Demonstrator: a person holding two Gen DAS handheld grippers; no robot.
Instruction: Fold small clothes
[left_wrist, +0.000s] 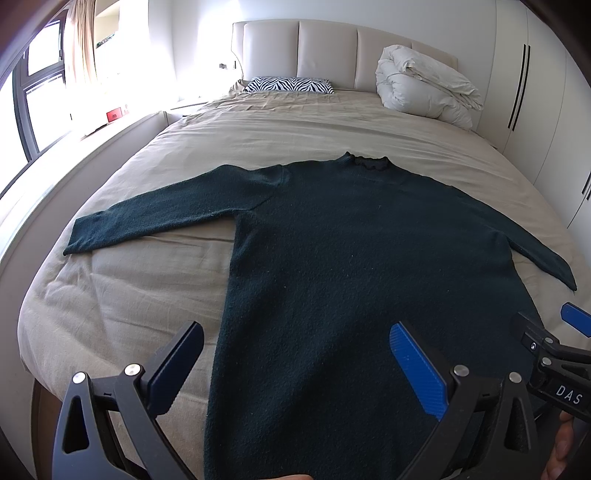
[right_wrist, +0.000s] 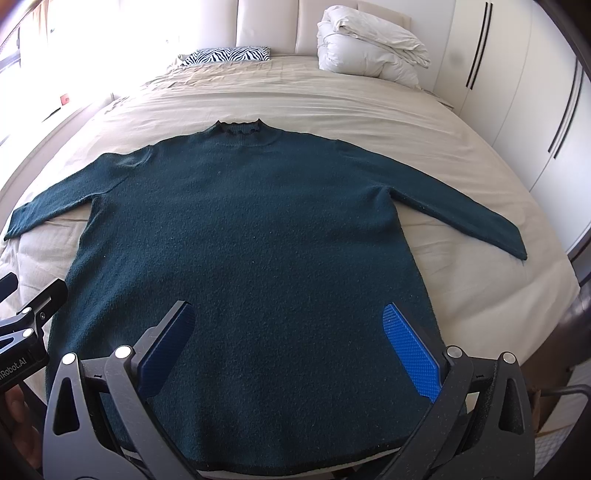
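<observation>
Dark green sweater (right_wrist: 243, 236) spread flat, front up, on a beige bed (right_wrist: 332, 107), collar toward the headboard (left_wrist: 328, 48) and both sleeves angled out to the sides. Left tongs (left_wrist: 299, 362) spread wide over the sweater's left edge near the hem, one finger above bare sheet and the other above the knit, gripping nothing. Right tongs (right_wrist: 291, 343) likewise wide apart above the lower middle of the body, nothing between the pads. Whether either pair actually touches the fabric is hard to judge from these angles. Only in the right wrist view: the hem itself, lying close to the foot edge of the bed, plus the full right sleeve down to its cuff. Only in the left wrist view: a window (left_wrist: 40, 81) with a curtain (left_wrist: 83, 44). Seen in both: zebra pillow (left_wrist: 290, 85) and a rolled white duvet (left_wrist: 424, 85) by the headboard, wardrobe doors (right_wrist: 517, 92) to the right.
</observation>
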